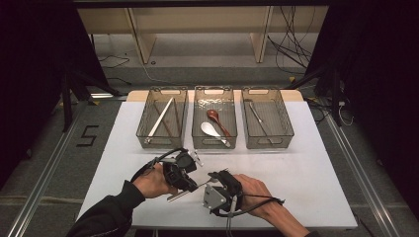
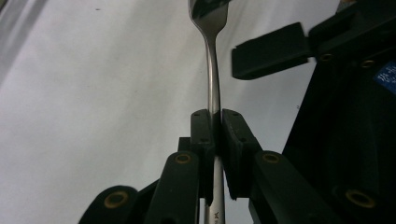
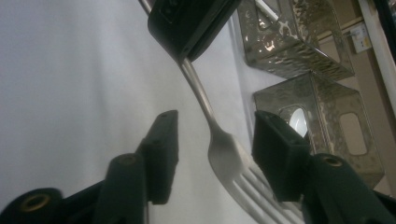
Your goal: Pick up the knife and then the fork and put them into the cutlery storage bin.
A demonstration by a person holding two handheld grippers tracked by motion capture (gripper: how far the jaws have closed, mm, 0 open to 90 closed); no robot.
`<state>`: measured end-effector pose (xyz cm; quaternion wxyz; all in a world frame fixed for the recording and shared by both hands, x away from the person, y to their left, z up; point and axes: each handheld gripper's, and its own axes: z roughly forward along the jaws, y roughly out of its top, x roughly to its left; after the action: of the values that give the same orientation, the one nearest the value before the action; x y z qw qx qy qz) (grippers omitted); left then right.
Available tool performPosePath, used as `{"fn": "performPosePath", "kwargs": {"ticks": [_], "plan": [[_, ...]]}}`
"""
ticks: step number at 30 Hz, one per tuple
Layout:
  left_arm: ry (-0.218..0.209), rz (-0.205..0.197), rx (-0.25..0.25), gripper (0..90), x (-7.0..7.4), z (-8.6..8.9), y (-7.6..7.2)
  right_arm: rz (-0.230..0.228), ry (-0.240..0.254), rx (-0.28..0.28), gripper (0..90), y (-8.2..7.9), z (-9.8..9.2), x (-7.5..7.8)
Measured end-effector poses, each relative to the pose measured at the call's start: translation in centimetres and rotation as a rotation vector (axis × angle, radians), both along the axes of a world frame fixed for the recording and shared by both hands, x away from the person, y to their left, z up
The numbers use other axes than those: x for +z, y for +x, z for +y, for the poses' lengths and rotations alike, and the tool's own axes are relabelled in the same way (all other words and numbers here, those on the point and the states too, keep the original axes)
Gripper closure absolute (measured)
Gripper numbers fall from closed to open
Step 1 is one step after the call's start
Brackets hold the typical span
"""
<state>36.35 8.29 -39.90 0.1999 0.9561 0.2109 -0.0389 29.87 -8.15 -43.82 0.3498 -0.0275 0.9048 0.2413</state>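
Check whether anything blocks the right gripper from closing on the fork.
Nothing visible does. The fork, clamped by the left gripper, has its head between the open jaws of the right gripper with bare gaps either side.

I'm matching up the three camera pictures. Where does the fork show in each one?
High view: fork, low centre, between the two grippers.
Left gripper view: centre, handle running up from the clamped fingers.
Right gripper view: centre, tines toward bottom right.
Shared landmark: the white table.
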Motion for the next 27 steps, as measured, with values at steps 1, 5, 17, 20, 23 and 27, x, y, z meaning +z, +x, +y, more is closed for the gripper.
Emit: {"fn": "performPosePath", "kwargs": {"ticks": [1,5,17,20,23,27], "plan": [[-0.001,0.004,-0.002,83.4,-0.01,-0.06,-0.06,0.0,-0.003,0.003,56.9,-0.02,0.09,-0.06],[-0.002,0.008,-0.015,83.4,0.02,-0.25,-0.2,-0.024,-0.034,0.03,63.5,-0.09,0.33,-0.28],[0.004,0.022,-0.034,83.3,-0.11,-0.55,-0.38,-0.04,-0.078,0.078,80.4,-0.48,0.45,-0.56],[0.001,0.028,-0.036,83.1,-0.1,-0.55,-0.39,-0.059,-0.102,0.104,83.8,-0.7,0.5,-0.76],[-0.008,0.04,-0.035,82.8,-0.13,-0.47,-0.31,-0.054,-0.123,0.117,86.2,-0.87,0.48,-0.85],[-0.019,0.066,-0.036,81.8,-0.35,-0.34,-0.17,-0.053,-0.132,0.134,87.8,-0.95,0.5,-0.76]]}}
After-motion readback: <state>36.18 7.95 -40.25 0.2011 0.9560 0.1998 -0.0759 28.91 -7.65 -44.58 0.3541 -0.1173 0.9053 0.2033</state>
